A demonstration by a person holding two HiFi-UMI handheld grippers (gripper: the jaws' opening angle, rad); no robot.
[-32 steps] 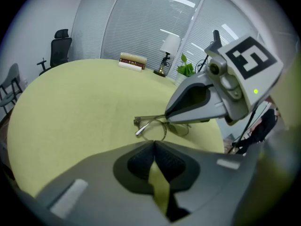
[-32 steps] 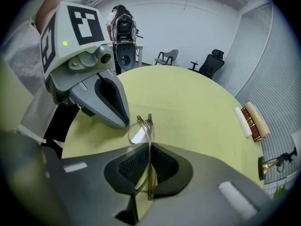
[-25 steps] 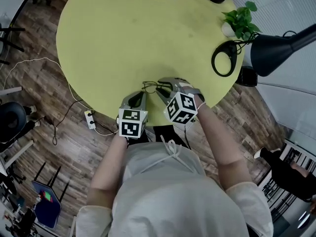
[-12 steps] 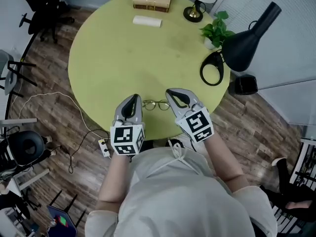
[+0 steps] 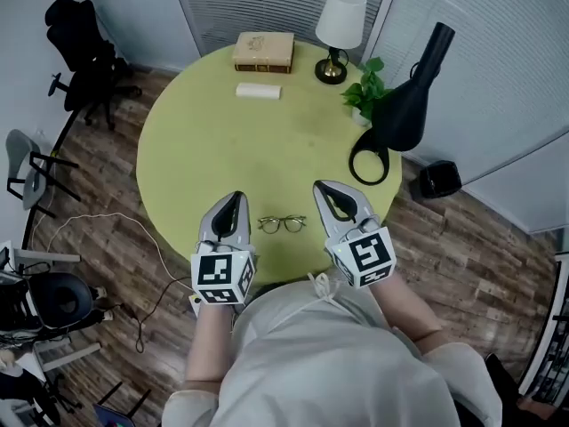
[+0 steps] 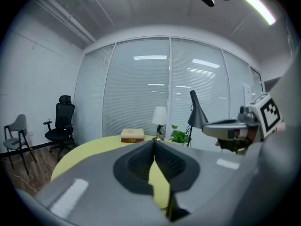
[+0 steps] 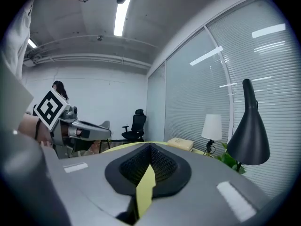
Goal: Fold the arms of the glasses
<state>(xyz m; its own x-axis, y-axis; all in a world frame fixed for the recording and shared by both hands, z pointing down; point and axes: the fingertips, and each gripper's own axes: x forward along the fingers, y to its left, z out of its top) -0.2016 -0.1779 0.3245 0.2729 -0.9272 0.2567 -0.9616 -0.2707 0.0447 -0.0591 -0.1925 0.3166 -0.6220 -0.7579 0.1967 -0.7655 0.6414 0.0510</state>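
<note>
A pair of thin-rimmed glasses (image 5: 283,224) lies on the round yellow-green table (image 5: 222,140), near its front edge. I cannot make out how its arms lie. My left gripper (image 5: 236,197) hangs above the table just left of the glasses, my right gripper (image 5: 321,188) just right of them; neither touches them. Both are shut with nothing between the jaws. In the left gripper view the left gripper (image 6: 154,143) has its tips together and points level across the table, and the right gripper (image 7: 150,148) does the same in its own view.
At the table's far side are a book (image 5: 264,52), a small white box (image 5: 258,91), a white-shaded lamp (image 5: 340,25), a potted plant (image 5: 366,92) and a black desk lamp (image 5: 404,105). Black office chairs (image 5: 84,38) stand to the left. A cable (image 5: 107,229) runs over the wooden floor.
Both grippers have lifted up and away from the glasses, which stay on the table. The right gripper's jaws have shut. The head view now takes in the whole table.
</note>
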